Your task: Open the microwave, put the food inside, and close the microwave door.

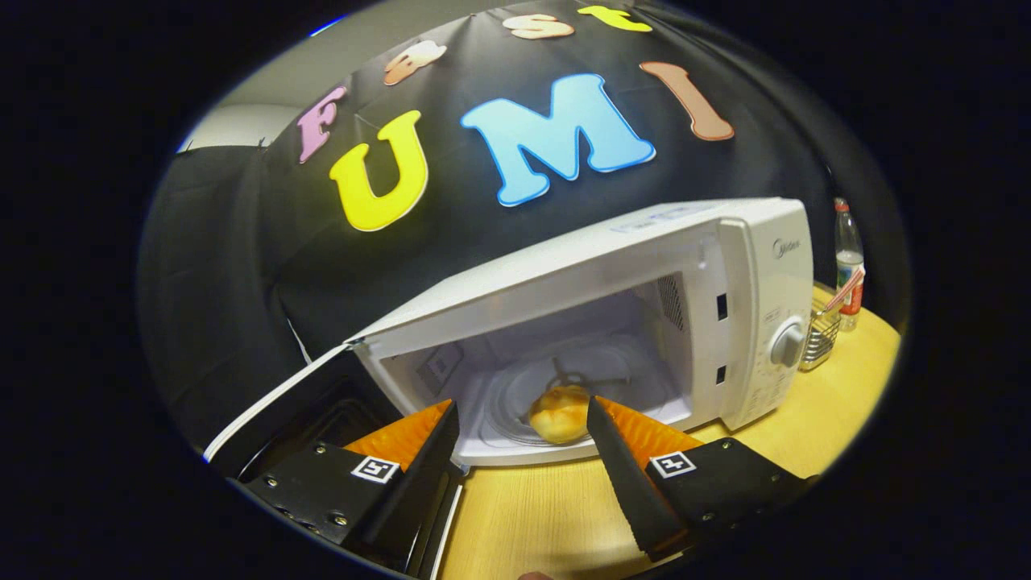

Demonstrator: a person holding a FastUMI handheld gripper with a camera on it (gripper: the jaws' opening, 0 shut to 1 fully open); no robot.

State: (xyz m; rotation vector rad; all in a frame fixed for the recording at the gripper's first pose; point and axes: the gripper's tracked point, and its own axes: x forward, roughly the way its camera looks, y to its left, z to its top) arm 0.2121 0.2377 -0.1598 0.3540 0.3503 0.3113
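Observation:
A white microwave (749, 266) stands on the wooden table (532, 515) with its door (282, 411) swung wide open to the left. Inside, a golden bread roll (560, 413) rests on the glass turntable (612, 379), near its front edge. My gripper (522, 423) is open just outside the cavity mouth. The roll lies just ahead of the fingertips, closer to the right finger (612, 451), and neither finger touches it. The left finger (431, 451) overlaps the lower edge of the open door.
To the right of the microwave stand a small wire basket (821, 338) and a plastic bottle (848, 270) near the table's far right edge. The control knob (788, 344) sits on the microwave's right panel. Bare tabletop lies below the fingers.

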